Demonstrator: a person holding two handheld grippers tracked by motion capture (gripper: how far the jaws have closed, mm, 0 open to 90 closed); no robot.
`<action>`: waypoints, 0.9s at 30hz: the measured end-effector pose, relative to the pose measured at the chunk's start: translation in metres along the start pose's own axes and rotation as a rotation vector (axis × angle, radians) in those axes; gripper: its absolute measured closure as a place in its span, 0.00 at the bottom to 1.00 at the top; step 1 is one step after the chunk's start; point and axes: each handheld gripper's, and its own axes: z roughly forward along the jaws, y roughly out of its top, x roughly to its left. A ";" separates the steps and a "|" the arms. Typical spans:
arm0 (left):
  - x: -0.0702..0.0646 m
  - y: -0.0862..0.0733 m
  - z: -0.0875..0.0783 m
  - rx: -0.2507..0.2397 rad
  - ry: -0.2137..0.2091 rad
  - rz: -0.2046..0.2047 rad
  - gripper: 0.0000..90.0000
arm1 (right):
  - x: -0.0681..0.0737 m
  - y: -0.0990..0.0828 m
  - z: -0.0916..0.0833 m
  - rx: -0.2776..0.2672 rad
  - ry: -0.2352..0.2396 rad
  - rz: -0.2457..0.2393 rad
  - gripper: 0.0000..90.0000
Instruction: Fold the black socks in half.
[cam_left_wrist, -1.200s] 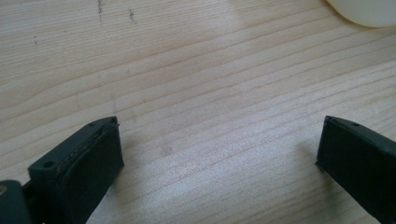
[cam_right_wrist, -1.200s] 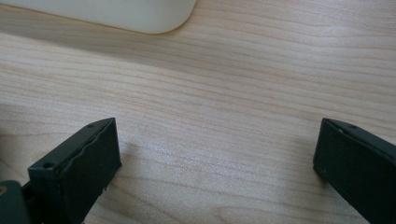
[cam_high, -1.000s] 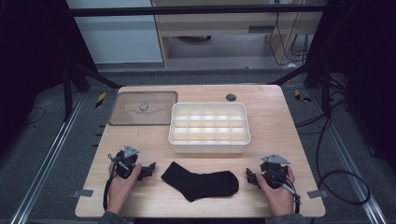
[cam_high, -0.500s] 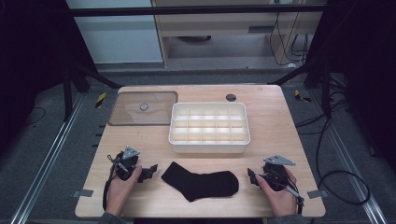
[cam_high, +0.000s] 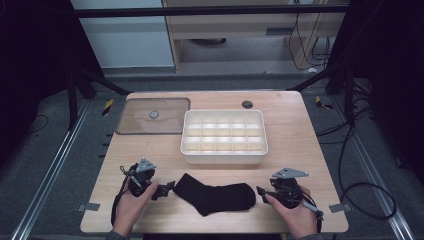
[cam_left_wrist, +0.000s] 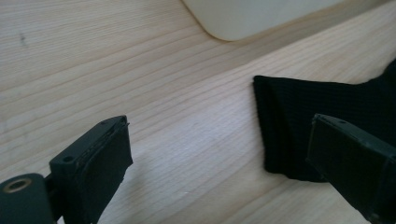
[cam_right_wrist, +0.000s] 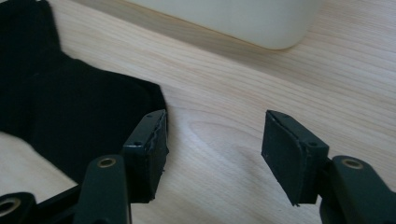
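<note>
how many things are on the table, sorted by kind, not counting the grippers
black sock: 1
white divided tray: 1
clear brownish lid: 1
small dark round thing at the table's far edge: 1
total: 4

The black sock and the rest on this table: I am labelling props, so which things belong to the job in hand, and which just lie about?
In the job:
black sock
left gripper
right gripper

Lying about:
white compartment tray
clear brown lid
small dark round thing
</note>
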 end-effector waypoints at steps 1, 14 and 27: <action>-0.003 0.003 0.000 0.012 -0.002 0.011 0.06 | 0.001 0.003 -0.001 0.009 0.005 -0.010 0.47; -0.026 0.016 0.004 0.116 -0.018 0.077 0.10 | 0.022 0.019 0.005 0.077 0.089 -0.073 0.56; -0.029 0.019 0.003 0.132 -0.025 0.101 0.15 | 0.020 0.013 0.026 0.153 0.125 -0.027 0.50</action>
